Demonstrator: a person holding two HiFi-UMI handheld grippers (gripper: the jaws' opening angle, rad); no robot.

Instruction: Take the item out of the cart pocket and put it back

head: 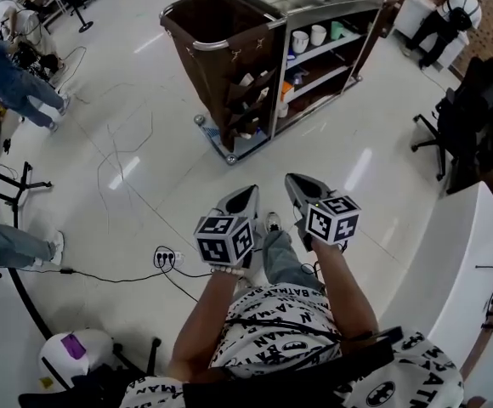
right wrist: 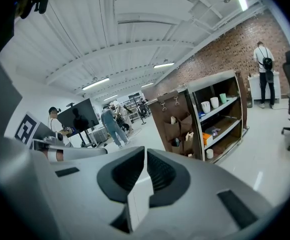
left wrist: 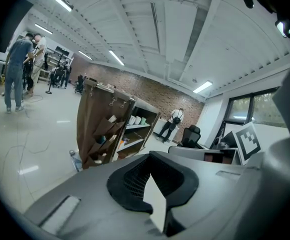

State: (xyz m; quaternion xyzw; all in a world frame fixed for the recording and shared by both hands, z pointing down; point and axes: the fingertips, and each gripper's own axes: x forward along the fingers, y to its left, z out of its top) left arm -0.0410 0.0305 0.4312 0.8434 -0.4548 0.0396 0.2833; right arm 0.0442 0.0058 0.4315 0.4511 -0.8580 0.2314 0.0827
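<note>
A housekeeping cart (head: 314, 11) stands a few steps ahead on the floor, with a brown bag at its left end. Brown side pockets (head: 248, 100) hang on the cart and hold small white and dark items. The pockets (left wrist: 104, 133) also show in the left gripper view, and as pockets (right wrist: 181, 130) in the right gripper view. My left gripper (head: 245, 198) and right gripper (head: 297, 187) are held side by side above my legs, far short of the cart. Both stand shut and empty: left gripper (left wrist: 149, 170), right gripper (right wrist: 145, 158).
White mugs (head: 308, 37) sit on the cart's shelf. A black office chair (head: 466, 113) and a white counter (head: 463, 253) are at the right. Cables and a power strip (head: 166, 257) lie on the floor at my left. People stand at the far left and far right.
</note>
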